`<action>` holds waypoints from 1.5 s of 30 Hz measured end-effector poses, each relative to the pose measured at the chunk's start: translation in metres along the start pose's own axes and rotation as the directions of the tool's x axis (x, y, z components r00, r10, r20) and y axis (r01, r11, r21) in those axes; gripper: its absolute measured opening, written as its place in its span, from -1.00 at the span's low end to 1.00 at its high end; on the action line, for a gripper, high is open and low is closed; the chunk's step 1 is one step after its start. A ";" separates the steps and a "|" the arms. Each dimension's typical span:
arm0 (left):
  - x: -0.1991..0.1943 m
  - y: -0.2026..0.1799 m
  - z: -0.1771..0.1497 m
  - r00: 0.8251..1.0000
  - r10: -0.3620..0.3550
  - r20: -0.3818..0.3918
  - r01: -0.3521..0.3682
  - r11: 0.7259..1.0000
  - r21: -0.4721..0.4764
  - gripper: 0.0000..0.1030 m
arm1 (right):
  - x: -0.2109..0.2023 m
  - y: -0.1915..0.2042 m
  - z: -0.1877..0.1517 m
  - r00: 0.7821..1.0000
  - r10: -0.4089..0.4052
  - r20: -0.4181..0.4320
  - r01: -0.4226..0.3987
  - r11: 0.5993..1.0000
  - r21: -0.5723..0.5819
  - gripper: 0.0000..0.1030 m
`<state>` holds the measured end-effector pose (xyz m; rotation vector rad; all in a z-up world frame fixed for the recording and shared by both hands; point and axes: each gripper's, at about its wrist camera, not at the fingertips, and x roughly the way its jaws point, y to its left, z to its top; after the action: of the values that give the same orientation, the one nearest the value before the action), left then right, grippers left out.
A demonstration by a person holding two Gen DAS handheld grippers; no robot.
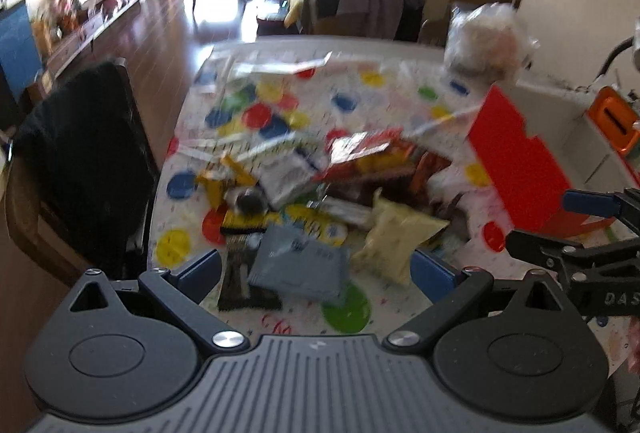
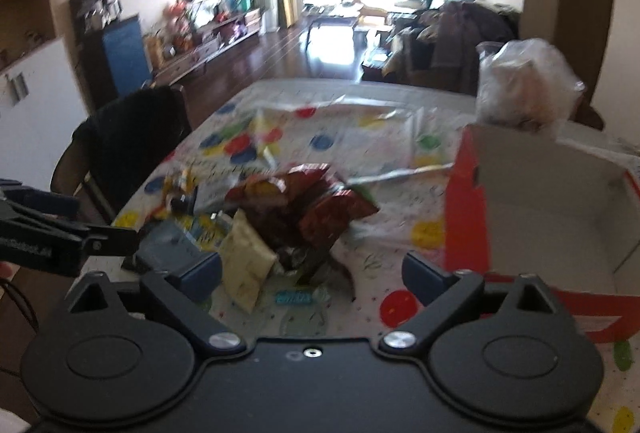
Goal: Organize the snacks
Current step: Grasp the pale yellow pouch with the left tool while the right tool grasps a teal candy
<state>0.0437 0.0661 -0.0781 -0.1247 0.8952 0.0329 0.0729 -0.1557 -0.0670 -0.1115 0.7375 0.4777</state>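
Red box [image 2: 466,209] beside snack pile [image 2: 296,209] — black chair [image 1: 84,161] alongside

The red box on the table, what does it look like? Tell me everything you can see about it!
The red box looks like cardboard, bright red outside and pale grey-white inside. It is open, and the part of its inside in view holds nothing. One red edge has a notched, stepped cut. It sits on the spotted tablecloth, to the right of the snack pile and apart from it. A clear plastic bag stands just behind it. Neither gripper touches it.
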 end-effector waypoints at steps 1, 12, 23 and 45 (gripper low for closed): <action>0.005 0.004 0.000 1.000 0.002 -0.015 -0.002 1.000 -0.020 0.96 | 0.005 0.002 -0.001 1.000 0.008 -0.010 -0.008 1.000 -0.008 0.83; 0.049 0.022 0.007 0.990 -0.001 -0.142 -0.020 0.989 -0.148 0.71 | 0.060 0.019 -0.017 0.990 0.035 -0.140 -0.049 0.994 -0.096 0.43; 0.050 0.010 0.006 0.990 -0.010 -0.140 -0.001 0.997 -0.078 0.71 | 0.103 0.009 -0.024 0.981 0.009 -0.193 -0.034 0.991 -0.130 0.17; 0.049 -0.027 0.011 0.990 -0.096 -0.107 0.105 0.991 0.085 0.71 | 0.105 -0.005 -0.033 0.979 0.085 -0.183 -0.099 0.993 -0.067 -0.75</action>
<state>0.0852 0.0395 -0.1069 -0.0875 0.9907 -0.1086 0.1216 -0.1297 -0.1619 -0.1940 0.9047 0.5891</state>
